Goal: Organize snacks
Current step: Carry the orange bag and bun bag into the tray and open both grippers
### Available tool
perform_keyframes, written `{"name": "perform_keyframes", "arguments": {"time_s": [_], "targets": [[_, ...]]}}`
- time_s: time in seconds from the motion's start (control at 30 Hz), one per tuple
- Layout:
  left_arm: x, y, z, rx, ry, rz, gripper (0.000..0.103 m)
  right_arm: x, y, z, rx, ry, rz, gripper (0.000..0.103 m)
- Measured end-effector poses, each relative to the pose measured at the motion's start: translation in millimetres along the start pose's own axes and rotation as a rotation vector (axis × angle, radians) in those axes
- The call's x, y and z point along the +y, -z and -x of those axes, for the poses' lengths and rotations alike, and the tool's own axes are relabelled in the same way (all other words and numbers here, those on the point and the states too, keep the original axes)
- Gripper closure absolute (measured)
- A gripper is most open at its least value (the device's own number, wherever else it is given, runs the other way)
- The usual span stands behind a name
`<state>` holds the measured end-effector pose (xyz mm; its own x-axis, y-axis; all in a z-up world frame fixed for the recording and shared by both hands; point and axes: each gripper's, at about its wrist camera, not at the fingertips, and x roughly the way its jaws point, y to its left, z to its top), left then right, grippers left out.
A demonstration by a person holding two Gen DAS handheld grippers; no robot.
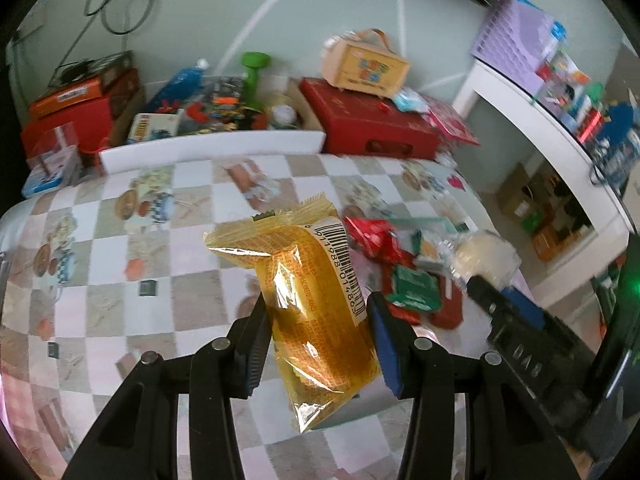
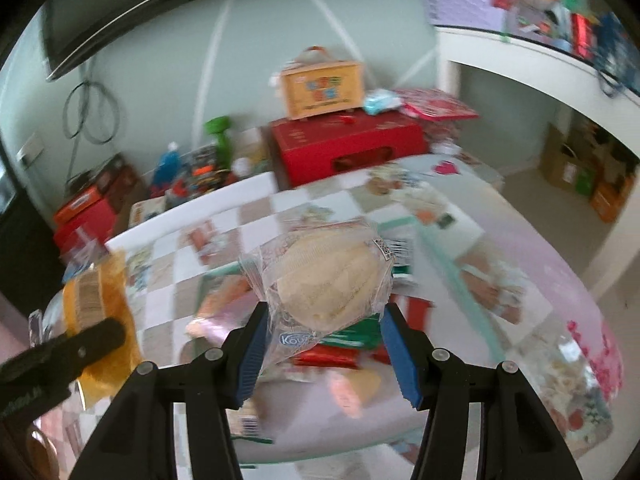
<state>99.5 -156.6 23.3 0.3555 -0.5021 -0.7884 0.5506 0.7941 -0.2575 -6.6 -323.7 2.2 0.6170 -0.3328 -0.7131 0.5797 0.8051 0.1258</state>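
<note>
Checkered tablecloth (image 1: 168,280), green wall (image 1: 200,8); grippers grip snacks.

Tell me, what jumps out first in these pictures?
The shiny orange plastic snack packet pinched in the left tongs, held above the checkered tablecloth. Next, the pale round cake in a clear wrapper gripped by the right tongs, over a pile of red and green packets.

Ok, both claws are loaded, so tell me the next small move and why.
Probably carry the yellow snack packet in the left claw aside and set it on bare checkered tablecloth, apart from the red and green wrappers. Both claws are full, the right claw holding a clear-wrapped pastry, so neither can pick more until one unloads.
</note>
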Motion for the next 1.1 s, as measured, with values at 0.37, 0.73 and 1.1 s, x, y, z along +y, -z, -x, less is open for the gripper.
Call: {"name": "perform_keyframes", "arguments": {"time_s": [0.37, 0.73, 1.1], "targets": [[-40.5, 17.7, -33.3, 0.08, 0.01, -0.099, 0.054, -44.4, 3.9, -11.2, 0.039, 0.041, -0.097, 0.044], [-56.6, 35.2, -72.2, 0.156, -0.01, -0.141, 0.054, -43.1, 16.3, -43.6, 0.132, 0.014, -0.097, 0.044], [-57.0, 38.6, -81.2, 0.174, -0.012, -0.131, 0.054, -33.7, 20.4, -56.5, 0.171, 0.003, -0.074, 0.039]]}}
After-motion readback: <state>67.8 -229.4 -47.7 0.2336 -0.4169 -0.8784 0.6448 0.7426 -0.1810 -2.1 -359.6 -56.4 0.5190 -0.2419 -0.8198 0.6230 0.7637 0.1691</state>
